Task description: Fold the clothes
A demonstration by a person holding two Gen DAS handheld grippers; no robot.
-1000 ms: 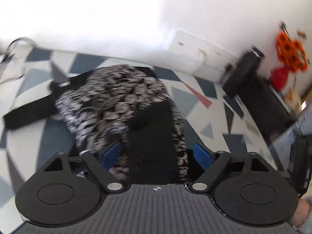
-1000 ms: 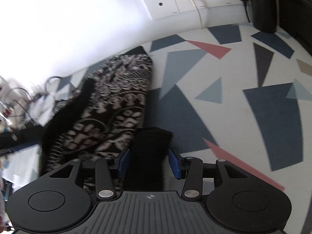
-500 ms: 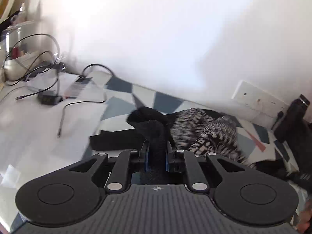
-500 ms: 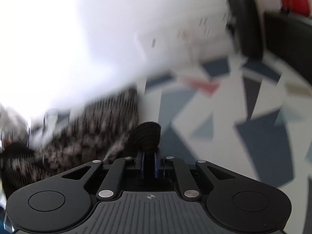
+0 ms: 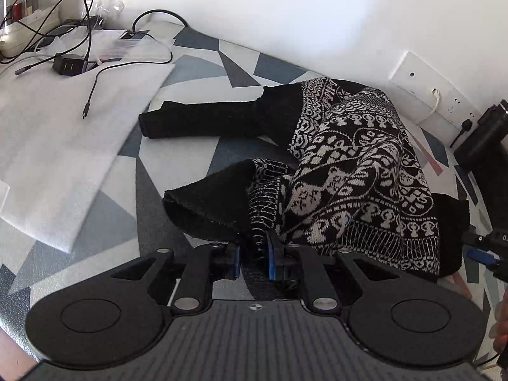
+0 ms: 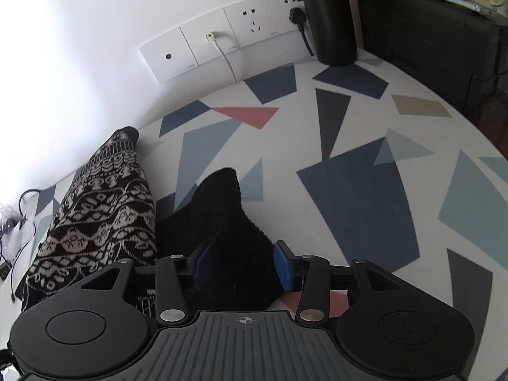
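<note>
**Releasing the patterned sweater on the table**

Lying crumpled on the geometric-print tablecloth (image 5: 197,158), the black-and-white patterned sweater (image 5: 358,171) is being shown in the left wrist view with one black sleeve (image 5: 203,122) stretched out flat towards the white foam sheet (image 5: 63,133). A fold of its fabric is being kept between the blue pads of the left gripper (image 5: 254,255), whose jaws have just been opening; the pads are seen standing close beside the cloth, and a firm pinch is not being shown. Cables and a black charger (image 5: 68,65) are being seen at the far left, and a wall socket panel (image 5: 428,90) at the right.

In the right wrist view, a black ribbed edge of the sweater (image 6: 95,209) is being straddled by the right gripper (image 6: 241,263). Its jaws have just been opening as well, and they are being held wide, with the right pad clear of the cloth. The patterned body is being seen draped to the left. Behind, a socket panel (image 6: 222,44) and a black bottle (image 6: 330,16) are standing by the wall.
</note>
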